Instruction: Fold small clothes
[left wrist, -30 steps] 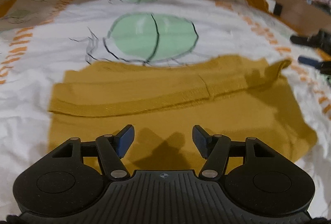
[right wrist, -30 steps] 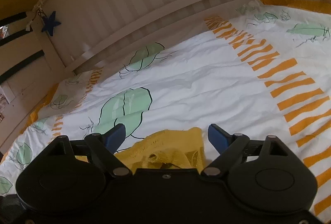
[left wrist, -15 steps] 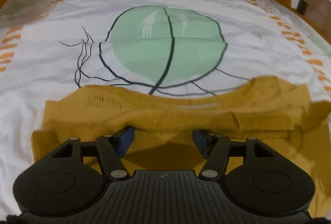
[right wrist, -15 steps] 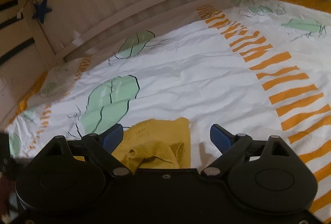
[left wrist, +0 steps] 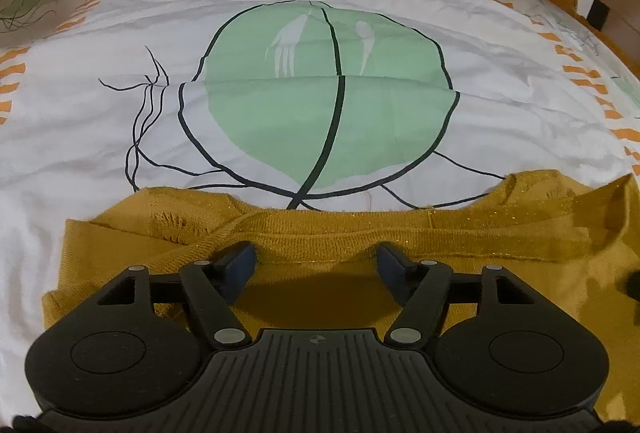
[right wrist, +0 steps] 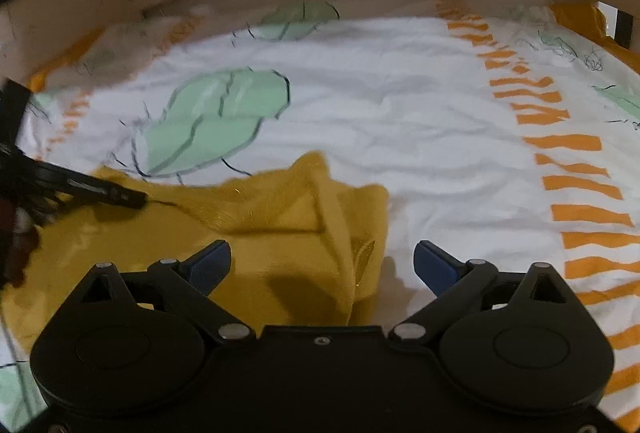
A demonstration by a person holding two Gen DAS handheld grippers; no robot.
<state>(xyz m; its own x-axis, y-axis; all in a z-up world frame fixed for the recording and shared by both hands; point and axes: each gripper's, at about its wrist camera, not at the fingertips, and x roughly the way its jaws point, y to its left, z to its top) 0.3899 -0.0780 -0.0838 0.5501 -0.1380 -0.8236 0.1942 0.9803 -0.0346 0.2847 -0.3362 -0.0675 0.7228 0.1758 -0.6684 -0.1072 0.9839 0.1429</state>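
1. On the bedsheet [left wrist: 80,137] lies the yellow garment [left wrist: 320,245], partly hidden behind both tools.
2. Left gripper [left wrist: 314,261] spread wide over its ribbed band.
3. Right gripper [right wrist: 322,265] released; garment edge bunched, blurred.

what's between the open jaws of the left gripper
In the left wrist view, the left gripper has only the mustard knit garment between its open jaws, at the ribbed folded edge.

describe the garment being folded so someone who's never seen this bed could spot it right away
On the white bed cover printed with green leaves, look just below the big round leaf. There lies the mustard knit top, the only solid yellow, ribbed fabric, partly folded, with both open tongs over it.
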